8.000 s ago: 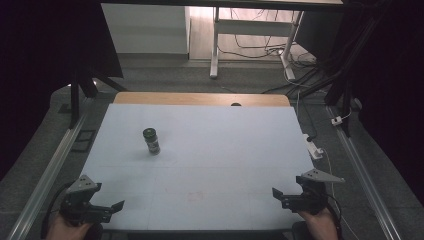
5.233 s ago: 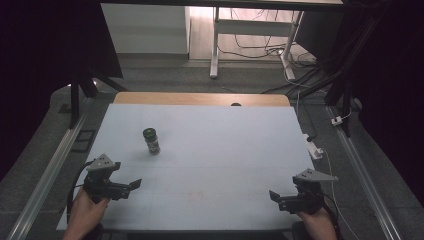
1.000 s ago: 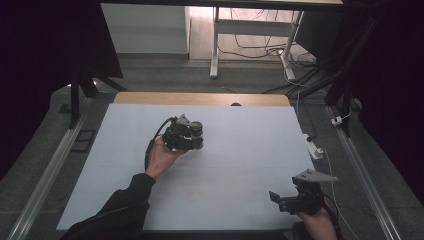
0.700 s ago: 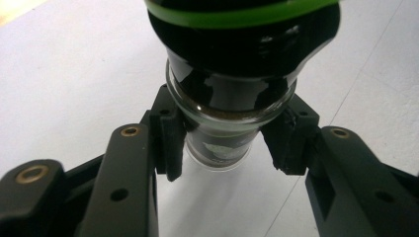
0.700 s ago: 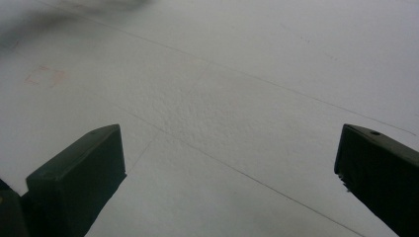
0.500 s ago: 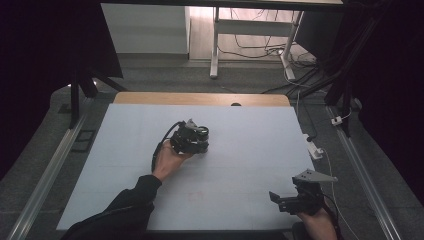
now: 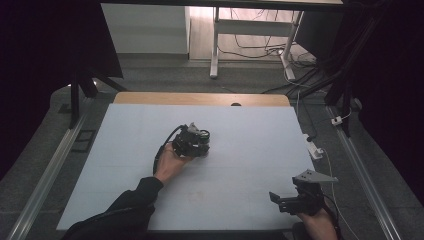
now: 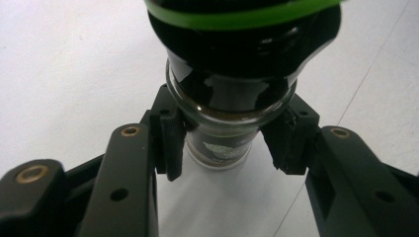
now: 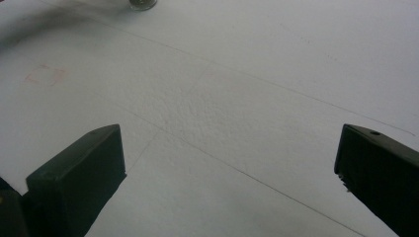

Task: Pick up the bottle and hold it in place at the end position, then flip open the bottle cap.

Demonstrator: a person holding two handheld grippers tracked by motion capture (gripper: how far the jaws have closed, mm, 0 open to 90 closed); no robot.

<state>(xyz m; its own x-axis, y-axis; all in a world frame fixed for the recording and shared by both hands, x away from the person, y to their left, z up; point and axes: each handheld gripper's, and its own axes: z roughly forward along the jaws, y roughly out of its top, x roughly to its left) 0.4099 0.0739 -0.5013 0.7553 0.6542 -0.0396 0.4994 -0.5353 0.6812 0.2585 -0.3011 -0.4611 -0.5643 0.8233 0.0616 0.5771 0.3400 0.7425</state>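
White desk (image 7: 240, 200) otherwise bare: left gripper (image 8: 225, 143) clamped on glass spice jar (image 8: 222, 133) mid-desk just under its green-banded cap, right gripper (image 7: 287, 202) idle with jaws wide near front edge; keep jar upright, lift straight, squeeze steady.

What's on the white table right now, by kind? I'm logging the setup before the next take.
Glass jar with a black, green-banded lid, clamped in the left claw: 1
Handheld claws, the left one plus the open right claw: 2
Total: 3
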